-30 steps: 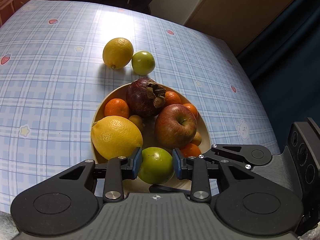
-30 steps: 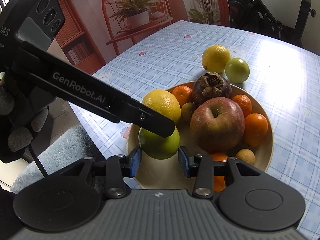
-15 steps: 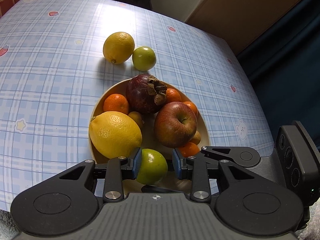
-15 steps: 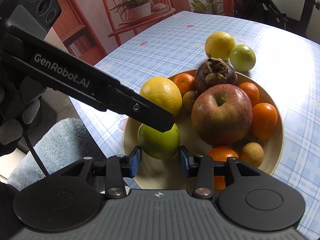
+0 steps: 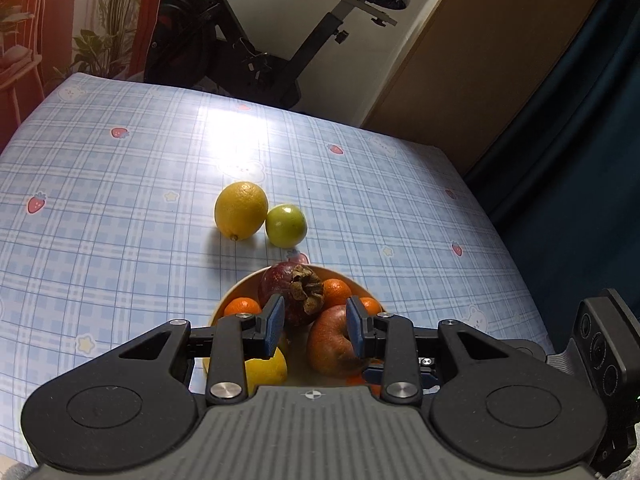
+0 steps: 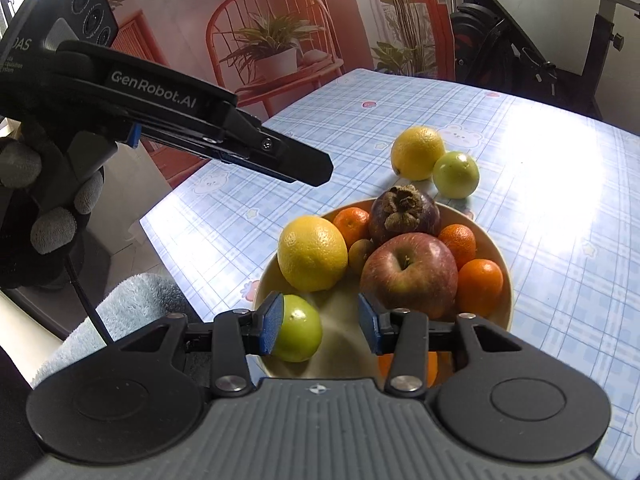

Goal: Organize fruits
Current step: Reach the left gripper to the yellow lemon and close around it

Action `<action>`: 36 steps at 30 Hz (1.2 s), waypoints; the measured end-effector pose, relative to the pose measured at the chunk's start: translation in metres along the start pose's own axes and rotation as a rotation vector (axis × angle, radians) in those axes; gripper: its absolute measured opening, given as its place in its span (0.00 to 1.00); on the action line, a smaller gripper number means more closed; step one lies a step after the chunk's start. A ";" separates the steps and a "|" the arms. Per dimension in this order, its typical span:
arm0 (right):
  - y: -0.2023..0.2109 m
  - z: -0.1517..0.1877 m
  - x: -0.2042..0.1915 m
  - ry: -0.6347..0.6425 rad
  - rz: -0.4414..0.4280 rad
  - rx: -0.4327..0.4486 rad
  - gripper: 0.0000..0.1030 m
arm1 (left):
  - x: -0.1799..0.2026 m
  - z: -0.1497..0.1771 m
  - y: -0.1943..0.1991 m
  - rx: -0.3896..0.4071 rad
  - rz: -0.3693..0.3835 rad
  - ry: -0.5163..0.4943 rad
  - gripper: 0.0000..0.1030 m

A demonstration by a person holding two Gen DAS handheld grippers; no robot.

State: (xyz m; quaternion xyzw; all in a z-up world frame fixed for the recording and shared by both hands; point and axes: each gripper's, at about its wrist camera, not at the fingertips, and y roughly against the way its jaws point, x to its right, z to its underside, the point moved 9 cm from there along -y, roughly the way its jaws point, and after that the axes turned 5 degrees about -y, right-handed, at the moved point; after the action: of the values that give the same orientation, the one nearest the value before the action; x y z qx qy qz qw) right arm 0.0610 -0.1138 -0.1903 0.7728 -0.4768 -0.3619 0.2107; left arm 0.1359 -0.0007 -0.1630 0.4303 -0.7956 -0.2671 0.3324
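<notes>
Below, bowl (image 5: pixel 224 300) half hidden by empty, wide left claw (image 5: pixel 315 330) (right claw (image 6: pixel 320 328) wide too).

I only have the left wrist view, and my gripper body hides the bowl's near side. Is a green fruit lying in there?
Observer: Yes. The right wrist view shows a green fruit in the bowl, at its near rim, below the lemon.
Operator: Is the right gripper holding it?
Observer: No. The right gripper is open; one pad is at the fruit's side, the other stands apart.
Operator: And mine?
Observer: The left gripper hangs raised, touching no fruit.
</notes>
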 end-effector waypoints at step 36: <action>-0.109 -0.114 0.072 0.213 0.059 -0.036 0.59 | -0.079 -0.097 -0.086 -0.008 -0.101 0.054 0.47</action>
State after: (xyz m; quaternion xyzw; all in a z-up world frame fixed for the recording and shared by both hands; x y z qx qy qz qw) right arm 0.2318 -0.1298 -0.2152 0.7886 -0.4677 -0.2796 0.2848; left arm 0.2850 0.0117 -0.1864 0.4758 -0.7623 -0.2753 0.3416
